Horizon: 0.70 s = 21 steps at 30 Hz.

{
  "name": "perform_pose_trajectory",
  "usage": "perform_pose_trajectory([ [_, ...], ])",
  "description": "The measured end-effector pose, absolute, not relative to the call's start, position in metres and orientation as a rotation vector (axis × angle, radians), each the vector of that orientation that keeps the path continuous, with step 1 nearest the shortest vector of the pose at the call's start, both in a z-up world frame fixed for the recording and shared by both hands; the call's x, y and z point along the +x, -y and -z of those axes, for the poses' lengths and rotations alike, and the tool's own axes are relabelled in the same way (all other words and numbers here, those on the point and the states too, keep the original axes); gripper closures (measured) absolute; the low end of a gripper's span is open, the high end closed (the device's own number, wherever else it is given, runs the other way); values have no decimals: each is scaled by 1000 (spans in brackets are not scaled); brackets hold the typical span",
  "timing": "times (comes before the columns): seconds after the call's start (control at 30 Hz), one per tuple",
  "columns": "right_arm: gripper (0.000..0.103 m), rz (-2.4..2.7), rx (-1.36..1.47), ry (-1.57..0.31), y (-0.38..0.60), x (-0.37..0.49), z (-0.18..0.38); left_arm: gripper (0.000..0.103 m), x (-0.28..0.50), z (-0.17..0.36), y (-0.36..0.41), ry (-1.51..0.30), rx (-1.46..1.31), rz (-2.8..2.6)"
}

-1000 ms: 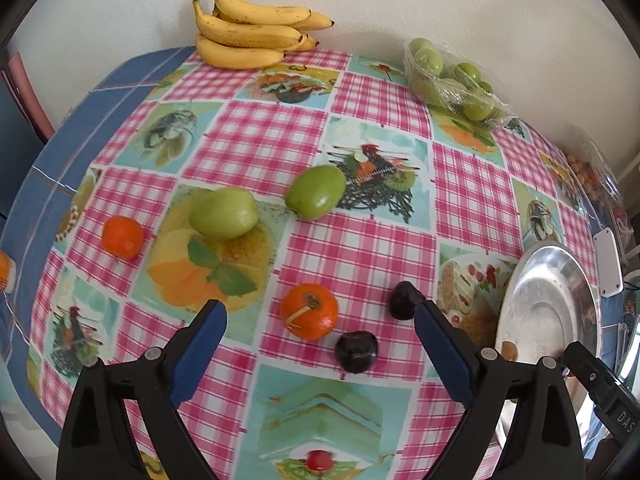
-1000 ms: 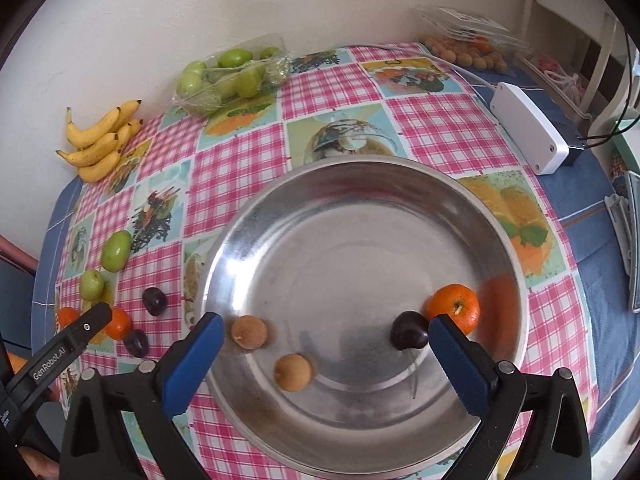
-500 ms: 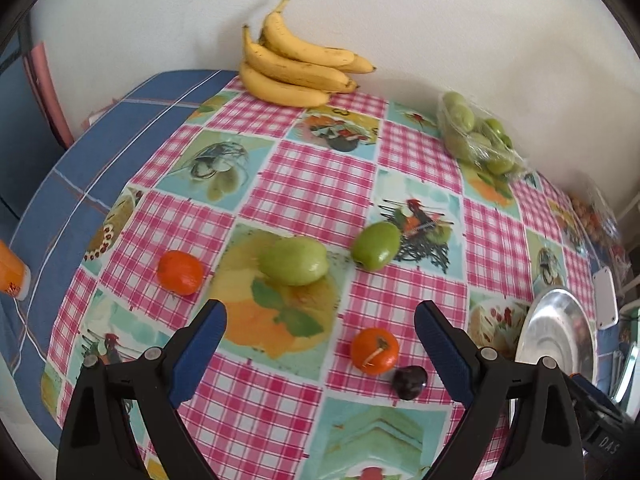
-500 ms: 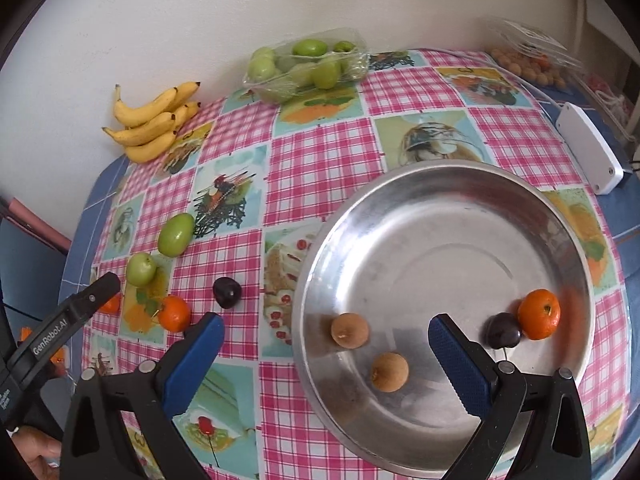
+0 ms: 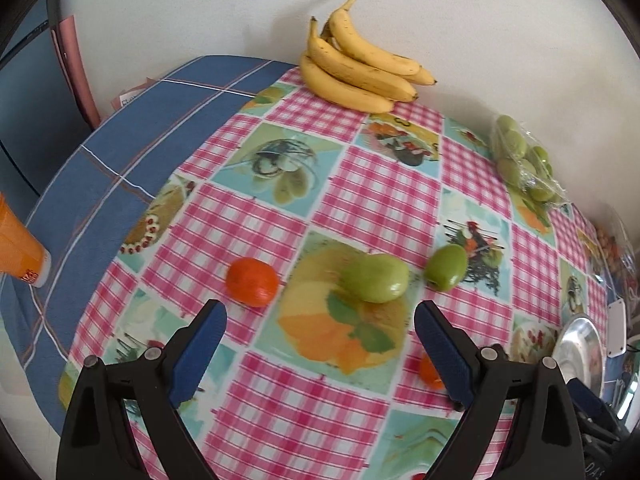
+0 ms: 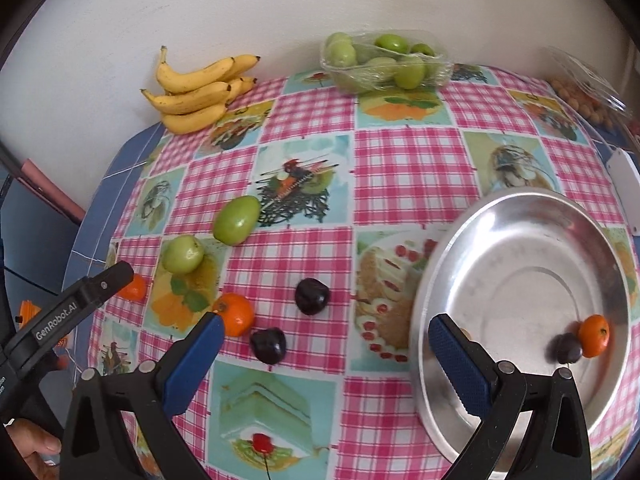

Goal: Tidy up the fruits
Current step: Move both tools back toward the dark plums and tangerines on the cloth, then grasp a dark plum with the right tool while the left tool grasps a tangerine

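While both tongs are hanging wide open and empty, the left tongs (image 5: 316,330) are facing a green fruit (image 5: 376,278) and a tangerine (image 5: 252,282) just ahead. Two plums (image 6: 312,296) are lying between the right tongs' (image 6: 322,348) fingers; the bowl (image 6: 516,248) is sitting right, holding a tangerine and plum. Bananas (image 6: 196,92) are lying far back.

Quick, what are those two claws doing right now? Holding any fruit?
Left claw: open, holding nothing.
Right claw: open, holding nothing.
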State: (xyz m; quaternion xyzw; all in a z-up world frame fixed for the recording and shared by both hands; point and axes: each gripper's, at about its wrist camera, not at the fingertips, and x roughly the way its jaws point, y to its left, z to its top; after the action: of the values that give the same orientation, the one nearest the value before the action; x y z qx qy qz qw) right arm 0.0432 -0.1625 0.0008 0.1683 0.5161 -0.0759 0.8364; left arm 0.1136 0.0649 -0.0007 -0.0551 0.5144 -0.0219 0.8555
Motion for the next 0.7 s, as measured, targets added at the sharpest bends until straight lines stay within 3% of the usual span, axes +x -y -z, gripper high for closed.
perform_pose_trajectory([
  [0.5,0,100,391,-1040,139,73,1,8,136,8,-114,-1100,-242,52],
  [0.7,2,92,404,-1032,139,77,2,8,145,8,-122,-1078,-148,39],
])
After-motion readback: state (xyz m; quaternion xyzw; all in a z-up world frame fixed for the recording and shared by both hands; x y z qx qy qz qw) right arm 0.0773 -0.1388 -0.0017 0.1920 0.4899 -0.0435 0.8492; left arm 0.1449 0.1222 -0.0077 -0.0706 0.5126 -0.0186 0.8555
